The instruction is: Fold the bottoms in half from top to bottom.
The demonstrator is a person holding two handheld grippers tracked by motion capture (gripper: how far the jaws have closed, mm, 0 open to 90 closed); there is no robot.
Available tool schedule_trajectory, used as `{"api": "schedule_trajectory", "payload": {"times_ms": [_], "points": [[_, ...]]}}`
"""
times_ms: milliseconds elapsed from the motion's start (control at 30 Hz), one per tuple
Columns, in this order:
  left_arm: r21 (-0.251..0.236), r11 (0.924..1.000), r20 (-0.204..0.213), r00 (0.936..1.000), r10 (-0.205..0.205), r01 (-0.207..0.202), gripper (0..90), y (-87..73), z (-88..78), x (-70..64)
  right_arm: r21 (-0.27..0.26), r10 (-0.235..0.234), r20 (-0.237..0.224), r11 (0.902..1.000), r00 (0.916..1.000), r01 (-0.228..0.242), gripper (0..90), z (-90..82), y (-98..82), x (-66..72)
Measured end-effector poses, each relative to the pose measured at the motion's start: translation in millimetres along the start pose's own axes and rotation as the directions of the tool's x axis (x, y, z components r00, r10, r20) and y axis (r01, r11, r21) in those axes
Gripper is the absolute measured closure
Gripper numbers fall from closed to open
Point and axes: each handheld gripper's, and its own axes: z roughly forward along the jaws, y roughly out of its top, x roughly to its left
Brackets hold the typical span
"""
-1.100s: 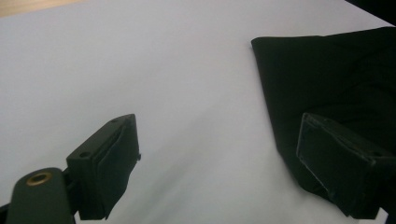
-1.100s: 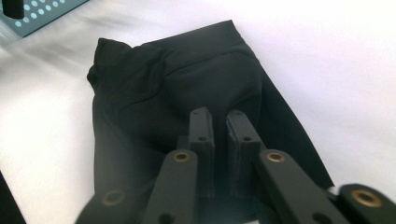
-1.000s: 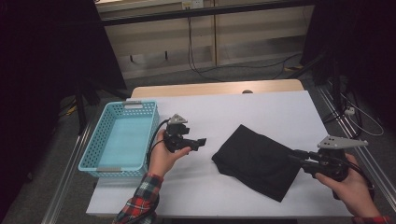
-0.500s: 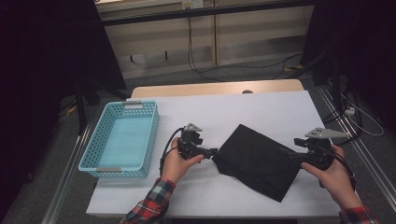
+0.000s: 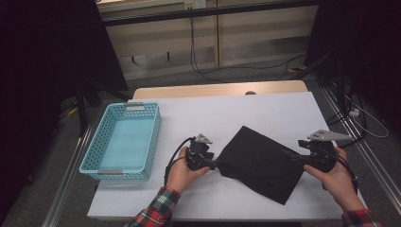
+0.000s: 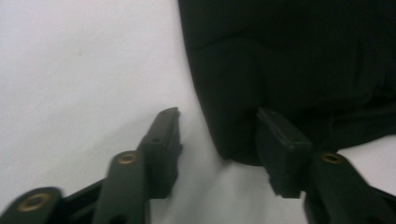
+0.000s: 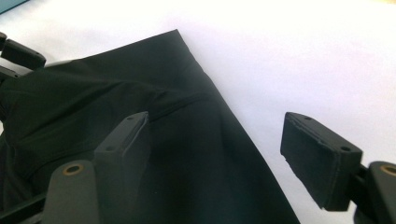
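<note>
Black cloth [image 5: 260, 163] lies lower centre; left tool [image 6: 217, 133] and right tool [image 7: 215, 154], both spread, should straddle opposite edges squarely before pinching.

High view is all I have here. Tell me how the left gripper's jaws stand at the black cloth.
Observer: The left gripper is open, with the corner of the flat black fabric cloth between its jaws.
Operator: Now report the right one.
Observer: The right gripper is open too, straddling the cloth's edge: one jaw over fabric, the other over the white table.
Operator: Say whether that cloth lies smooth.
Observer: Not near the left gripper; it bulges into a fold there.
</note>
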Motion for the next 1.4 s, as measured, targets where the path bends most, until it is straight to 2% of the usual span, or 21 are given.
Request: {"api": "schedule_trajectory", "payload": {"times_ms": [67,100,133,300,400,533,733,867,900,967,1000,1067,1100,1133,1167,1200,1233,1267,1300,1333,1400], "points": [[0.008,0.9998,0.011,0.9998,-0.017,0.017,60.8,0.6,0.1,-1.5,-0.002,-0.001,0.005,1.0,1.0,0.001,23.8,0.4,0.0,-0.2],[0.012,0.9992,0.033,0.9988,-0.038,0.037,68.9,0.4,1.0,-2.3,-0.005,0.001,0.01,1.0,1.0,-0.001,23.3,0.6,0.1,-0.7],[0.013,0.9991,0.031,0.9987,-0.039,0.039,72.7,0.3,1.4,-2.7,-0.008,0.004,0.015,1.0,0.9999,-0.004,22.8,0.7,0.1,-1.2],[0.027,0.9972,0.053,0.996,-0.071,0.07,82.1,4.6,0.2,3.3,-0.016,0.02,0.016,0.9997,0.9997,-0.019,22.6,-0.1,0.0,-3.3],[0.007,0.9964,0.05,0.9951,-0.085,0.085,83.3,12.1,-7.6,13.5,-0.017,0.016,0.011,0.9997,0.9998,-0.016,22.2,-0.3,0.4,-3.0],[-0.036,0.9942,0.016,0.9947,-0.101,0.102,83.5,20.1,-20.6,33.6,-0.013,0.011,0.01,0.9999,0.9999,-0.01,21.5,1.6,0.5,-2.5],[-0.073,0.9902,-0.055,0.9909,-0.123,0.119,83.1,28.0,-36.5,75.0,0.003,0.009,-0.01,1.0,0.9999,-0.009,21.7,10.0,0.6,2.7],[-0.091,0.9843,-0.113,0.9805,-0.161,0.151,83.2,34.1,-39.5,96.3,0.014,-0.019,-0.029,0.9997,0.9994,0.019,21.7,20.2,4.2,14.7],[-0.098,0.9804,-0.123,0.9754,-0.182,0.171,83.2,35.3,-39.3,99.9,0.016,-0.024,-0.034,0.9996,0.9991,0.024,21.7,22.8,5.5,18.0],[-0.092,0.9784,-0.152,0.9684,-0.198,0.185,82.9,36.2,-36.8,104.0,0.021,-0.03,-0.042,0.9993,0.9987,0.031,21.9,28.0,8.0,24.1],[-0.087,0.9784,-0.156,0.9675,-0.199,0.187,82.3,35.9,-35.1,105.0,0.02,-0.034,-0.054,0.9992,0.998,0.035,23.1,31.8,9.9,28.9],[-0.113,0.9746,-0.164,0.9637,-0.211,0.194,79.1,34.4,-33.8,105.4,0.021,-0.046,-0.069,0.9987,0.9965,0.047,26.0,38.8,13.5,37.3],[-0.124,0.9731,-0.181,0.9598,-0.215,0.194,76.2,33.0,-34.2,105.4,0.019,-0.049,-0.075,0.9985,0.9959,0.051,27.0,41.5,14.7,40.6],[-0.122,0.9713,-0.173,0.9592,-0.223,0.204,74.8,31.8,-35.3,106.2,0.022,-0.048,-0.092,0.9985,0.9946,0.05,29.6,46.2,16.8,45.5],[-0.135,0.9656,-0.173,0.9542,-0.244,0.223,67.6,30.7,-35.2,106.2,0.026,-0.048,-0.106,0.9983,0.9932,0.051,34.7,50.0,18.1,49.1],[-0.138,0.9642,-0.183,0.9509,-0.25,0.226,57.8,29.2,-37.1,105.6,0.027,-0.052,-0.113,0.9981,0.9922,0.056,40.8,52.8,18.8,51.7],[-0.14,0.9647,-0.185,0.9513,-0.247,0.223,53.5,28.2,-38.2,104.3,0.04,-0.058,-0.12,0.9972,0.9911,0.063,44.7,57.9,19.5,55.6],[-0.145,0.9638,-0.179,0.9521,-0.248,0.224,51.8,26.8,-39.9,102.7,0.05,-0.059,-0.123,0.9966,0.9907,0.065,44.7,61.0,19.8,57.7],[-0.152,0.9619,-0.175,0.9517,-0.253,0.227,46.3,24.9,-41.5,100.5,0.061,-0.057,-0.137,0.9959,0.989,0.066,46.0,65.1,19.8,60.0],[-0.152,0.9636,-0.178,0.9529,-0.246,0.22,41.4,23.6,-42.6,98.7,0.079,-0.059,-0.152,0.9942,0.9866,0.072,46.4,69.5,19.6,62.9],[-0.152,0.9679,-0.189,0.9553,-0.227,0.2,38.3,20.0,-45.0,94.0,0.101,-0.076,-0.158,0.9906,0.9845,0.092,48.9,74.8,18.8,67.8]]}}
